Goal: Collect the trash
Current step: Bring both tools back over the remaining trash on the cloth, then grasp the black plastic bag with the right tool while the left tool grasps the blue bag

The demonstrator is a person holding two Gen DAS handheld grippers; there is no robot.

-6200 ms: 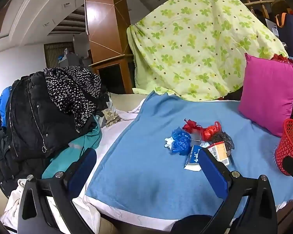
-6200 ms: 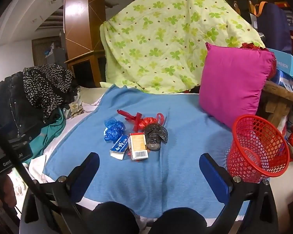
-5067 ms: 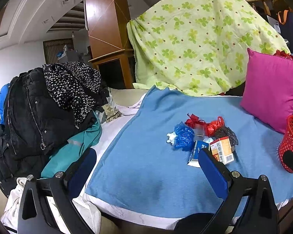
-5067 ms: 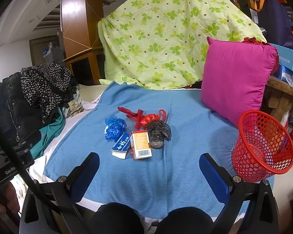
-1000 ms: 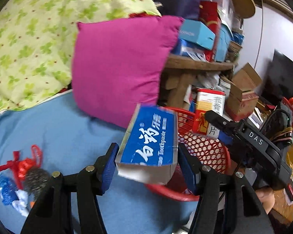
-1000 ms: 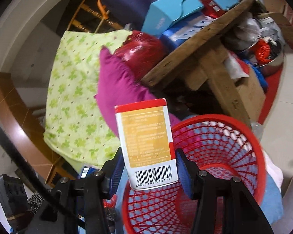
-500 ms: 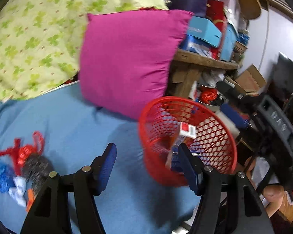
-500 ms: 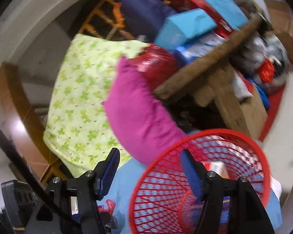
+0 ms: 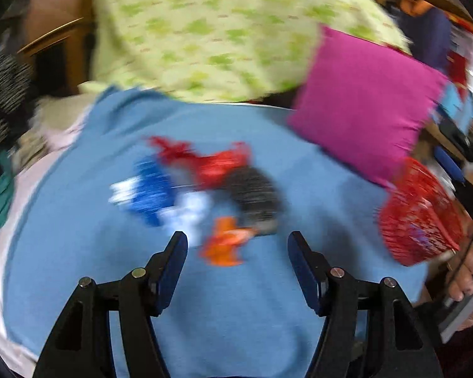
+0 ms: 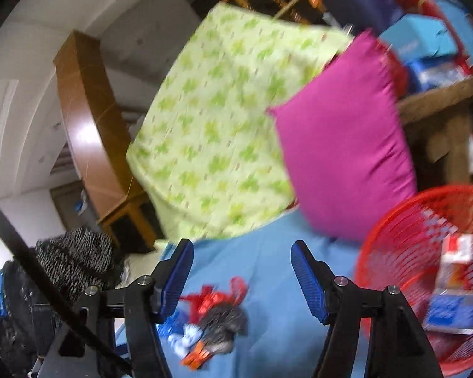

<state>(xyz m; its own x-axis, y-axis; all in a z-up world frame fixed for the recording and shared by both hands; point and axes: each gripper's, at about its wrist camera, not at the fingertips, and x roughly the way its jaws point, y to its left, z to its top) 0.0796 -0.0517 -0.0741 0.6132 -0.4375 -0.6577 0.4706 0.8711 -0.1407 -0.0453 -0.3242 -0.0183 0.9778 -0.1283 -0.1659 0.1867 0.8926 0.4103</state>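
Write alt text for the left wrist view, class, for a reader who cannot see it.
An open, empty left gripper points at blurred trash on a blue blanket: red, blue, white, black and orange scraps. A red basket stands at the right below a pink pillow.

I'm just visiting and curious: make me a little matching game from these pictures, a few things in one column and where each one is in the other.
Things:
1. pink pillow
2. red basket
3. orange scrap
4. box with a red top

Places:
A. inside the basket
B. on the blue cloth, nearest the left gripper
C. leaning up at the back of the bed
D. at the bed's right edge

Pairs: 1-C, 2-D, 3-B, 4-A
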